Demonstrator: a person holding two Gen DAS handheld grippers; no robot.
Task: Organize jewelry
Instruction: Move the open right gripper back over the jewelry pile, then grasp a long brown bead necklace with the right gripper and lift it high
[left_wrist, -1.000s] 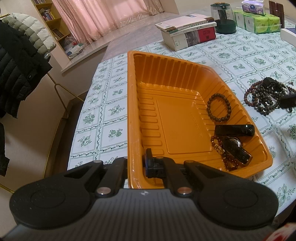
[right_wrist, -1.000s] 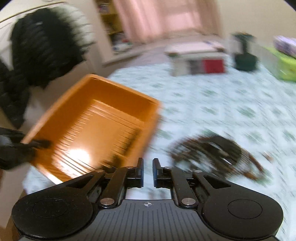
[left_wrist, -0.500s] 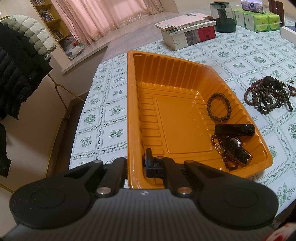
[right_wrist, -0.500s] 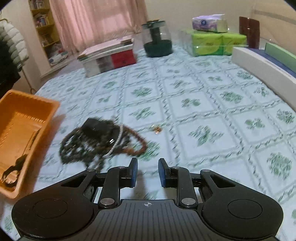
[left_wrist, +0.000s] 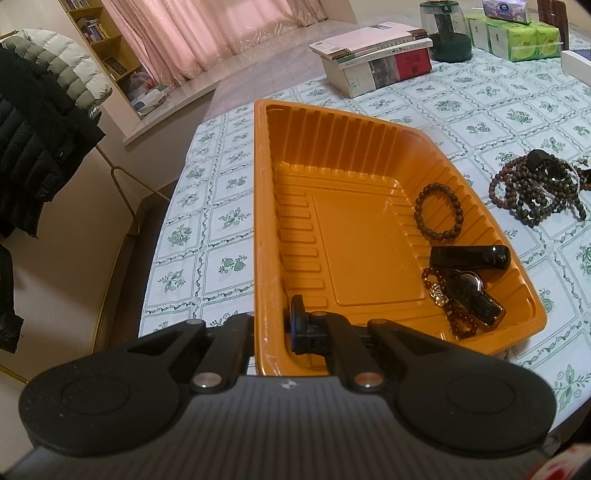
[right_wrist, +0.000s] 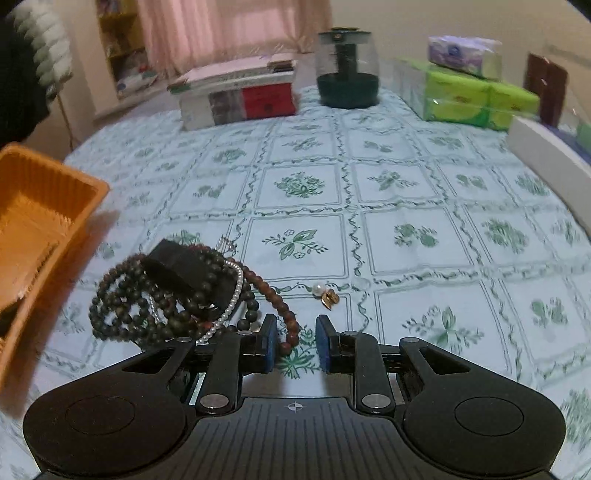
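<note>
The left gripper (left_wrist: 271, 325) points downward and its jaws are clamped on a thin rim. The right gripper (right_wrist: 294, 345) also tilts downward, its jaws parted, with nothing pressed between them.

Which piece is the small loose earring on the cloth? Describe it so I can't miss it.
Start at the orange tray, then go right to the heap of bead strands on the tablecloth. Just right of that heap, apart from it, lies the earring: one white pearl with a gold pendant, no strand.

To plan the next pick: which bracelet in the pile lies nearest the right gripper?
The reddish-brown bead bracelet; its loop reaches the right gripper, unlike the darker strands.
</note>
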